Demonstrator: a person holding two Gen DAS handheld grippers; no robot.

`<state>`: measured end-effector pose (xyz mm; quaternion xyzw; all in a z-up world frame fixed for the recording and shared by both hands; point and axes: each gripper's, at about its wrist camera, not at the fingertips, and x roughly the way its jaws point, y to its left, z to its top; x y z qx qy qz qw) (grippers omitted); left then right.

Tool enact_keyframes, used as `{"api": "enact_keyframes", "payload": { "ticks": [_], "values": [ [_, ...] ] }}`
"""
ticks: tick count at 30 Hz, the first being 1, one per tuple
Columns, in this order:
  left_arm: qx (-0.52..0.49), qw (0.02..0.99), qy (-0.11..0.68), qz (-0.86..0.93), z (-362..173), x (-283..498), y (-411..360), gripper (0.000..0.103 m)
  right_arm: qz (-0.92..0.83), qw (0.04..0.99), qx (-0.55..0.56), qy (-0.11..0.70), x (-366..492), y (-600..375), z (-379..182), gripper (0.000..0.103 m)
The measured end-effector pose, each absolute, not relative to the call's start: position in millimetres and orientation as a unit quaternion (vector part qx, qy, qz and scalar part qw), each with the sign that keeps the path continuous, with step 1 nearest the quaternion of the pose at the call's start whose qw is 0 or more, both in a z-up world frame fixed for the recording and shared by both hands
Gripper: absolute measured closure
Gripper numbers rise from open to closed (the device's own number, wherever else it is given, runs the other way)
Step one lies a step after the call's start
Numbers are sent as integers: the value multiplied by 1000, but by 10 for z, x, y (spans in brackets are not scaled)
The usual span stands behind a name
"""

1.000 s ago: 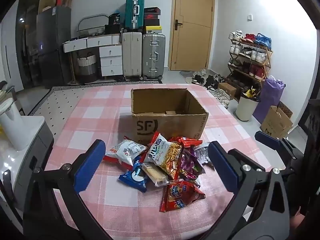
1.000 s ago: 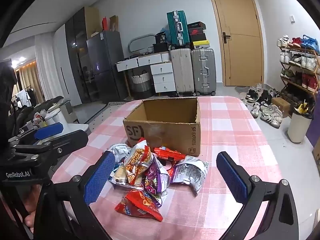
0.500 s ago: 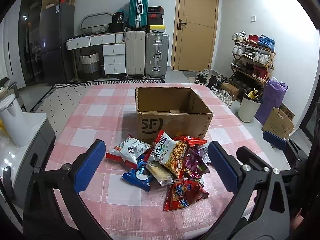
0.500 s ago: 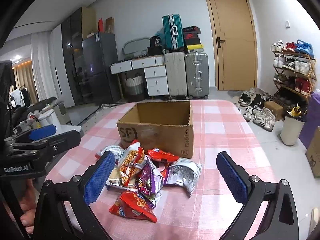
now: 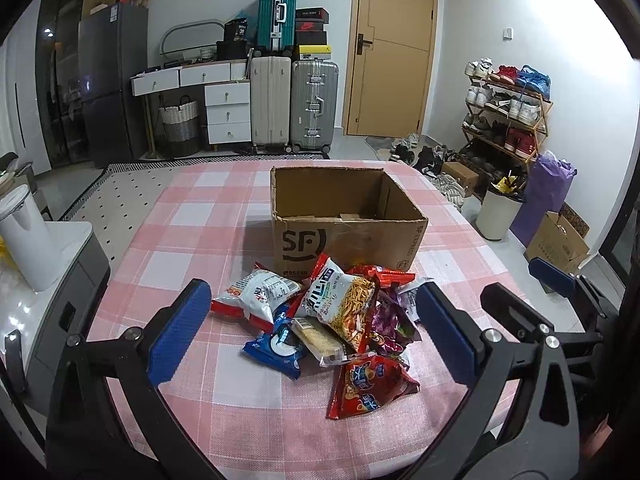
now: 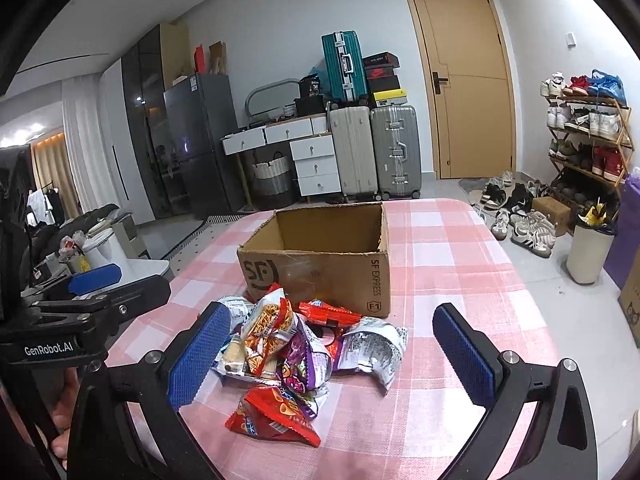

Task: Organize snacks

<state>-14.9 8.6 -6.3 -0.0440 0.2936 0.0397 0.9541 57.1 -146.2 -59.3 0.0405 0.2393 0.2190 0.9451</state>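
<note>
A pile of snack packets [image 5: 332, 320] lies on the pink checked table in front of an open cardboard box [image 5: 344, 216]. The pile holds a noodle snack bag [image 5: 340, 300], a blue cookie pack [image 5: 276, 348] and a red bag [image 5: 368, 384] nearest me. My left gripper [image 5: 312, 332] is open and empty, held above the pile. My right gripper [image 6: 328, 352] is open and empty, also above the pile [image 6: 296, 352], with the box [image 6: 320, 256] behind. The box looks empty inside.
The table [image 5: 192, 224] ends close behind the box. A white bin [image 5: 496, 212] and a shoe rack [image 5: 508, 116] stand on the right. Suitcases [image 5: 292, 104] and drawers line the back wall. A white kettle [image 5: 24, 240] stands on a side unit at left.
Both views have shifted slightly: the box and pile sit a little further right and lower in the left view. Both grippers stay open. The snacks have not moved.
</note>
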Motion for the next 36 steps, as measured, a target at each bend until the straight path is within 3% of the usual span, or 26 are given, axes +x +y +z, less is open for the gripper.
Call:
{"api": "enact_keyframes", "payload": {
  "ticks": [36],
  "values": [
    [-57, 949, 307, 39, -146, -52, 112, 1, 217, 944, 46, 244, 616, -1431, -660, 0]
  ]
}}
